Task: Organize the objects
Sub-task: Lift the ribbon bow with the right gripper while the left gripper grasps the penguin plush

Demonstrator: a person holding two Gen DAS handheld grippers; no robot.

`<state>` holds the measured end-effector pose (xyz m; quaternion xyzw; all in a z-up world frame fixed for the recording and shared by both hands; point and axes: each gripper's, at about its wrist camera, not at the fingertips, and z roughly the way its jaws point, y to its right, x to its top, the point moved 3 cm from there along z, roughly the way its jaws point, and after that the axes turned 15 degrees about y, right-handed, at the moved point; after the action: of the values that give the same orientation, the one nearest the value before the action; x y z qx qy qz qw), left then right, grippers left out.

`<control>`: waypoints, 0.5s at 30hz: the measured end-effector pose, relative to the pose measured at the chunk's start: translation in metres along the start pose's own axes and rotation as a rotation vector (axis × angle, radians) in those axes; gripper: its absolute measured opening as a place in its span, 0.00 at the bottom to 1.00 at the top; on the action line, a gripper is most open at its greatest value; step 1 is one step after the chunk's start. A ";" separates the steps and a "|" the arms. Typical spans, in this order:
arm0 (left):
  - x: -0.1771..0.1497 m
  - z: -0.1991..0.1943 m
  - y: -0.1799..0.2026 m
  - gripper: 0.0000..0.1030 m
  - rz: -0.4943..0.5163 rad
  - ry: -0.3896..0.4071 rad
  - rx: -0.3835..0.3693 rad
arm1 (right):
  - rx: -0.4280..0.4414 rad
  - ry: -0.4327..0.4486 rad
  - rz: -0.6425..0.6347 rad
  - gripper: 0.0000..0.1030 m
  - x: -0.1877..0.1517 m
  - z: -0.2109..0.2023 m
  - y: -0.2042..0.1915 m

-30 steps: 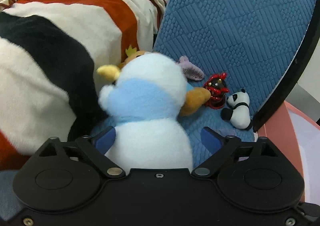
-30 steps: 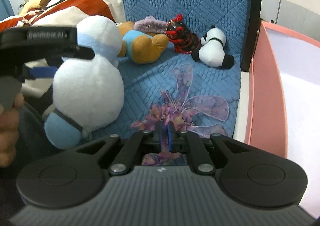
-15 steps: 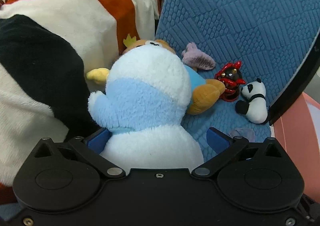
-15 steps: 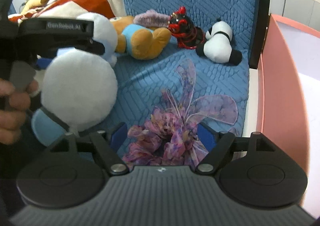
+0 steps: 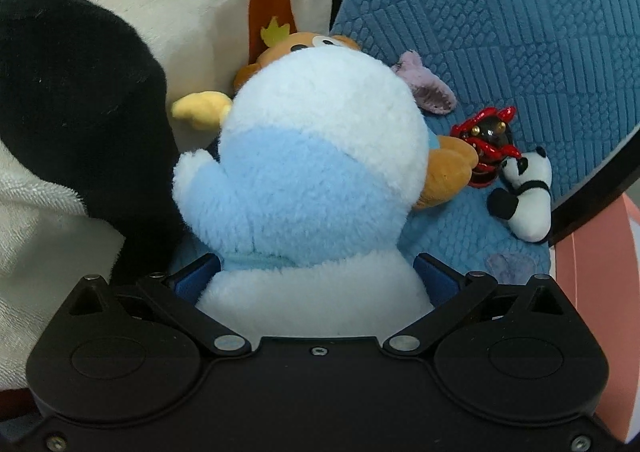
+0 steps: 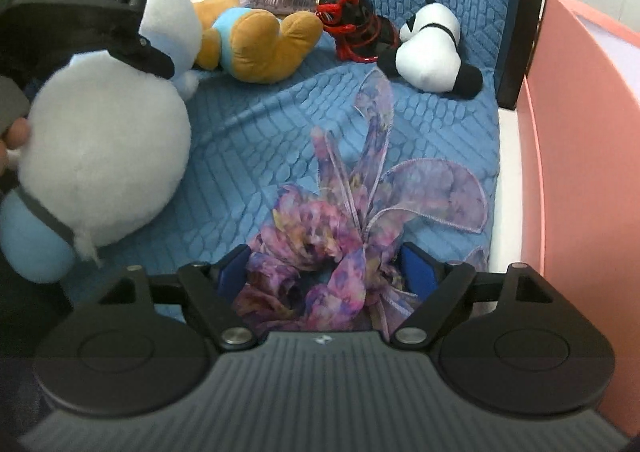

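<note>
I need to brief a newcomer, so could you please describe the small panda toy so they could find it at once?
Start at the blue quilted cushion and follow its upright back to the right-hand end. There the panda toy lies beside a glossy red-and-black figurine. It is the only black-and-white plush in the row.

Held off the blue quilted seat [image 6: 256, 139] near its left edge: white-and-blue plush [image 5: 316, 187]; lying near the front edge: crumpled purple floral scarf [image 6: 344, 236].
</note>
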<state>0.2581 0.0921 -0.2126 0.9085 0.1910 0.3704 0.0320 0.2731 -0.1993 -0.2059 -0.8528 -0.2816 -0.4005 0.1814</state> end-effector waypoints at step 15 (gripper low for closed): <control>-0.001 0.000 0.000 1.00 0.000 -0.027 -0.019 | -0.098 0.040 0.032 0.33 0.008 -0.015 0.008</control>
<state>0.2571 0.0920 -0.2135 0.9131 0.1871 0.3598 0.0432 0.2732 -0.2105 -0.1916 -0.8570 -0.2443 -0.4277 0.1512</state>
